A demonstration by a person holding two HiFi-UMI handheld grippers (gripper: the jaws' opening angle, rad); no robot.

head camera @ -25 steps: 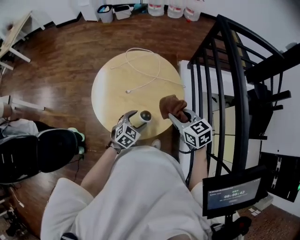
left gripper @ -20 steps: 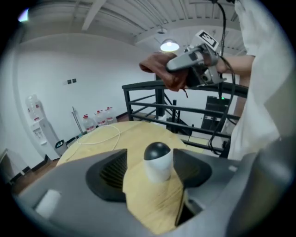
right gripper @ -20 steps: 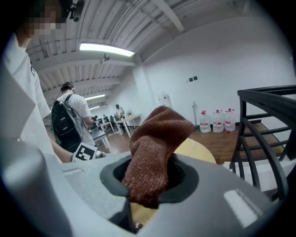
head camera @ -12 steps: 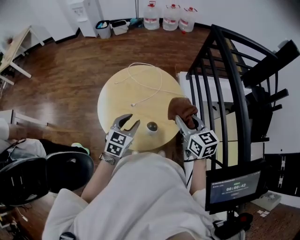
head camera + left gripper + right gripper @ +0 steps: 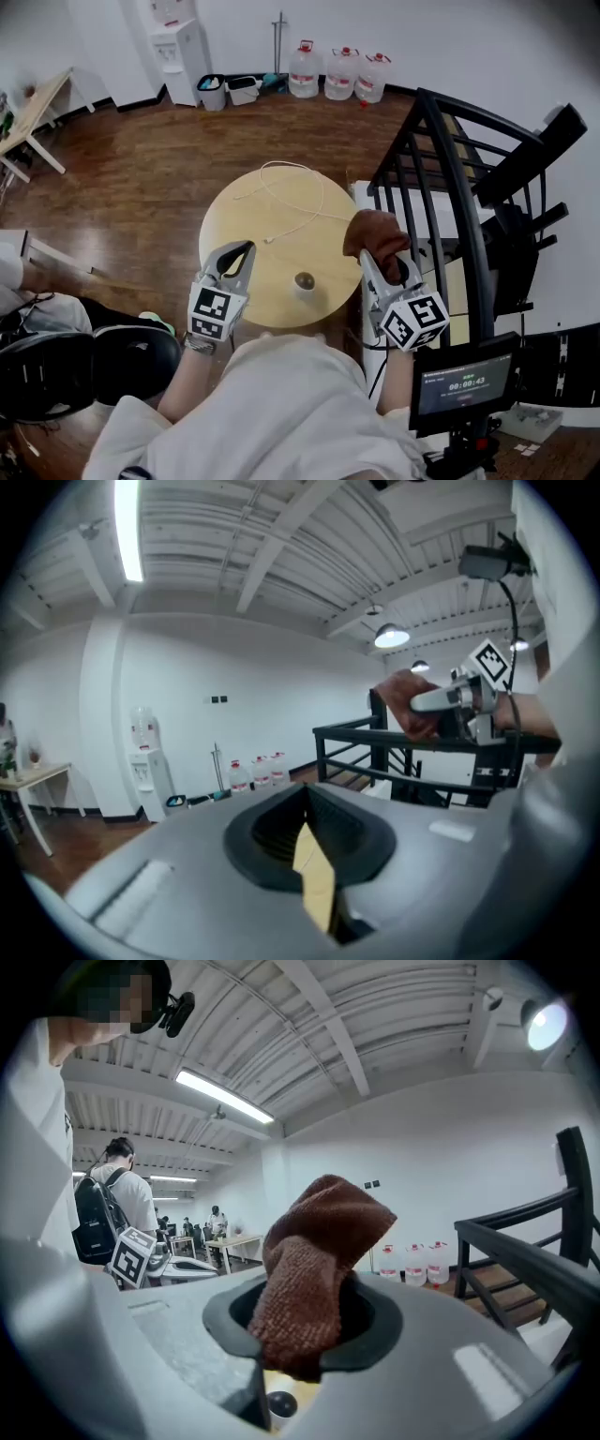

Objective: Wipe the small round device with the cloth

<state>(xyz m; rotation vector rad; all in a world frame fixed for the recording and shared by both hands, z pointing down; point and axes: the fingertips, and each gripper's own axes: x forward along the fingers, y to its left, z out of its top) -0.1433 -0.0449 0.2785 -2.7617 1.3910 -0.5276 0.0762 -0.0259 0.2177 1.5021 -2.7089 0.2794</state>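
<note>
The small round device (image 5: 304, 280) sits free by the worktop's (image 5: 323, 251) near edge, and neither tool touches it. The left tool (image 5: 246, 248) has just closed on nothing; the right tool (image 5: 386, 264) clamps the brown cloth (image 5: 375, 232). This looks like a pause between wipes. Next, the cloth needs lowering squarely onto the device.

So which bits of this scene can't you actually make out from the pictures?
- Small round device: too small in the head view for detail; in the right gripper view the cloth and the tongs hide all but a sliver.
- Right tongs, the tips: buried in the cloth, both views.
- Table, its legs: under its own top, head view.
- Screen, its text: too small to read, head view.
</note>
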